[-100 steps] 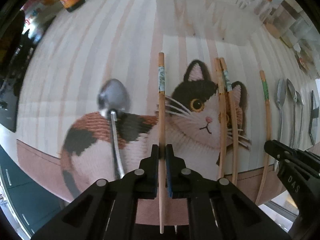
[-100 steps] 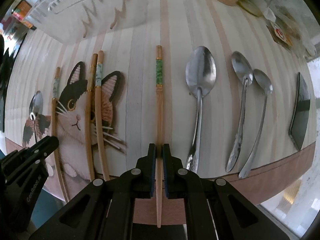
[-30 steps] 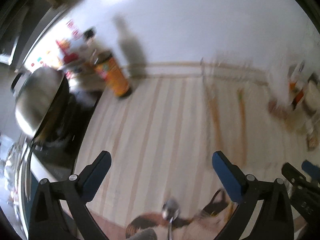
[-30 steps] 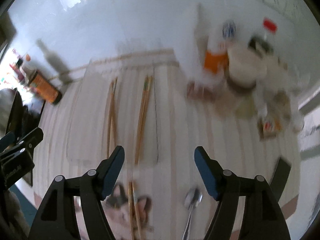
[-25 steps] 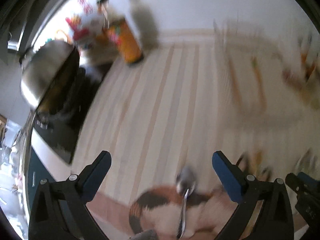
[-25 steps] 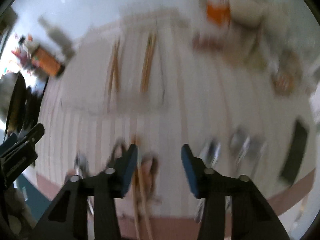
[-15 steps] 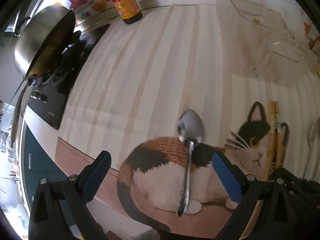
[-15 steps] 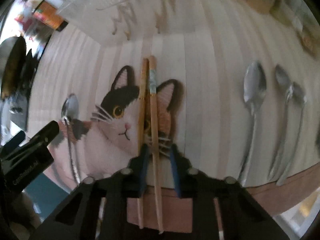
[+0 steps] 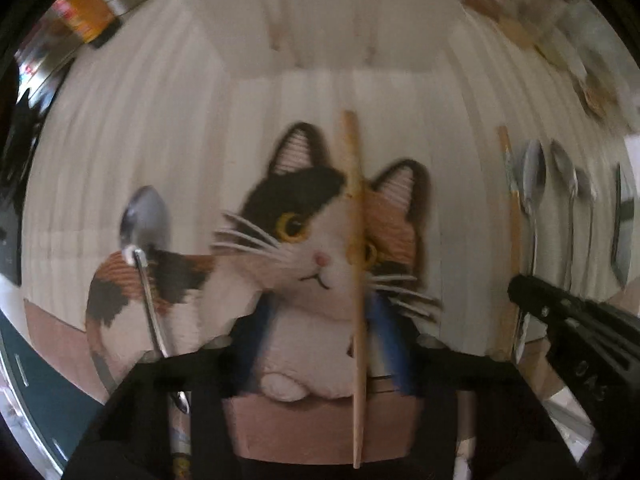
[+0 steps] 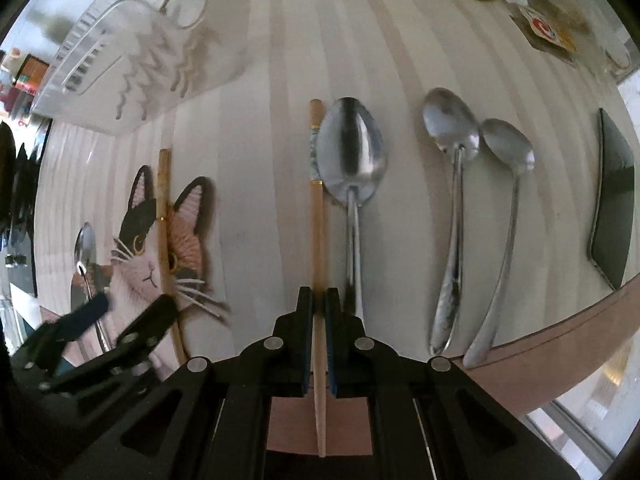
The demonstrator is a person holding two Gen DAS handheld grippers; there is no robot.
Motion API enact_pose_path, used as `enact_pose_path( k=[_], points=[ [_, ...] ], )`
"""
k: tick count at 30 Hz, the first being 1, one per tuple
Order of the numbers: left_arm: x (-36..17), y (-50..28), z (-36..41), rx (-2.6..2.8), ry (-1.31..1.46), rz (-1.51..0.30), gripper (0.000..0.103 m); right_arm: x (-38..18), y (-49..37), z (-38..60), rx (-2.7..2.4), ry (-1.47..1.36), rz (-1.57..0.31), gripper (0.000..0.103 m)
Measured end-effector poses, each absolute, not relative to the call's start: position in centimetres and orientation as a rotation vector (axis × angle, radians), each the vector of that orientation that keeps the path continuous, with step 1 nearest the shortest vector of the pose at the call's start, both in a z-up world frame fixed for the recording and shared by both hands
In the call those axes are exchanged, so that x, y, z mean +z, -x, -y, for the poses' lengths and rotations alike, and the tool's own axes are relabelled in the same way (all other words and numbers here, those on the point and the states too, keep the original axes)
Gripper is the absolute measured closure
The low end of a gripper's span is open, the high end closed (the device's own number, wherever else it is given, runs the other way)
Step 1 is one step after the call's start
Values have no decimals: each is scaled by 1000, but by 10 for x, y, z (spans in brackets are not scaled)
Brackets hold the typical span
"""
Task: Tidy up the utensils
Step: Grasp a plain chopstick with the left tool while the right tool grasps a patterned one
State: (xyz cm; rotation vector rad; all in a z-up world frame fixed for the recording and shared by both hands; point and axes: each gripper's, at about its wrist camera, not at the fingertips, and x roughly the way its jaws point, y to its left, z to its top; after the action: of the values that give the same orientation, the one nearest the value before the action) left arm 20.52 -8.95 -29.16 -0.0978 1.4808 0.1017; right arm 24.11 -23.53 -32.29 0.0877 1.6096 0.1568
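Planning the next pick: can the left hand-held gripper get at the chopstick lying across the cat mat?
Probably yes: the left hand-held gripper already straddles that chopstick, open, nothing lying between. The right hand-held gripper is off to the side, shut on its own chopstick.

A pale counter (image 10: 248,208) with wood-toned lengthwise stripes fills both views, edged at the near side by a pinkish-brown rim (image 10: 560,360). A calico cat picture (image 9: 312,248) is printed on its near left part. To the far left stands an orange-labelled bottle (image 9: 90,20), blurred, with dark kitchen fittings beyond it. At the far right lie blurred packets and jars (image 10: 548,32). A dark flat slab (image 10: 614,200) lies at the right edge. Daylight glints off the counter, brightest at the near right.
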Motion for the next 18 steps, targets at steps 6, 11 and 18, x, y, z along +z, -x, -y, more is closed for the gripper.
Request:
enact_pose_path(
  k=[6, 11, 18],
  points=[
    [-296, -199, 72, 133, 78, -1475, 98, -323, -253, 243, 159, -91, -1623, 97],
    [-301, -189, 53, 173, 88, -1477, 98, -322, -248, 214, 176, -32, -1624, 96],
    [-304, -182, 39, 147, 92, -1482, 98, -323, -242, 175, 167, 92, -1616, 96]
  ],
)
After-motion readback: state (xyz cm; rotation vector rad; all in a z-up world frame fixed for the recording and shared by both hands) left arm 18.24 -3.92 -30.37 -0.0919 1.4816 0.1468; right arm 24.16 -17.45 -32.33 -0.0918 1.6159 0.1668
